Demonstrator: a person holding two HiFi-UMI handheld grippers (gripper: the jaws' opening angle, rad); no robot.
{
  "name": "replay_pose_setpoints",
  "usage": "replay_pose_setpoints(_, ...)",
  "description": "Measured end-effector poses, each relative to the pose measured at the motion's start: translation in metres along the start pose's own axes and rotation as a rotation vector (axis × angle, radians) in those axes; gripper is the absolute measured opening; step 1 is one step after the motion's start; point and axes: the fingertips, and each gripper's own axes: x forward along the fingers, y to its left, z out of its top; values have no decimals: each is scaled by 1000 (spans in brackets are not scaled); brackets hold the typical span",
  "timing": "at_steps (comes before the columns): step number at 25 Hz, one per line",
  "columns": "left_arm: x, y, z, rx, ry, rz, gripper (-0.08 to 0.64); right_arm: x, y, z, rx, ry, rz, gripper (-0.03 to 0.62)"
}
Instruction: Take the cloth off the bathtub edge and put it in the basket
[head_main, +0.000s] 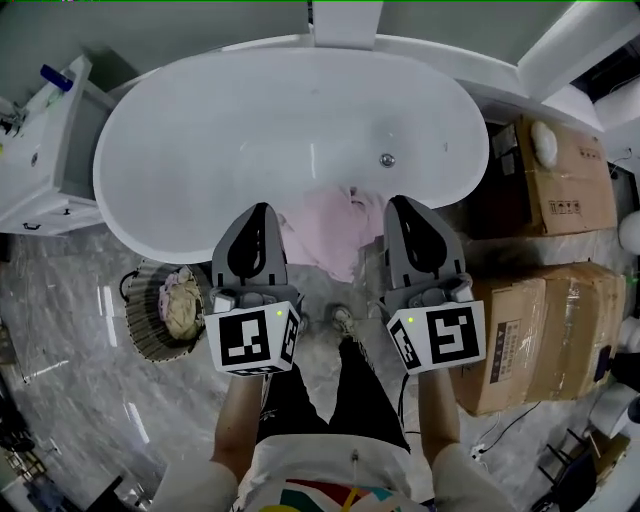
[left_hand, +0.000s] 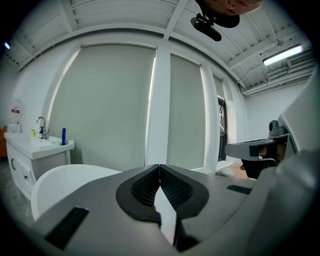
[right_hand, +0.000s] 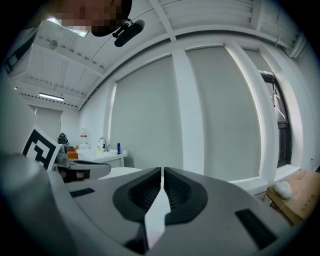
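The pink cloth (head_main: 330, 235) hung over the near bathtub (head_main: 200, 130) edge, between the left gripper (head_main: 262, 210) and right gripper (head_main: 400, 203), both clenched empty, apparently because no grasp was begun yet; the basket (head_main: 145, 325) stood at left.

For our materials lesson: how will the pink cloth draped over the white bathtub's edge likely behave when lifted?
The pink cloth sags in folds over the white bathtub rim, so probably floppy and light. Lifted at one point, it would likely dangle and bunch.
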Motion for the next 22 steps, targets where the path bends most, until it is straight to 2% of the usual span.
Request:
replay_pose_setpoints(6,24,10,-70,-14,42,34,18,37,-5,-71,-10,66,48,14)
replay_pose_setpoints(10,33,18,-109,-65,57,51,19,54,-5,-111,-13,100,98,15)
replay_pose_setpoints(22,49,16,-202,-97,152,67,20,71,-12,-196,-29,174,102,15)
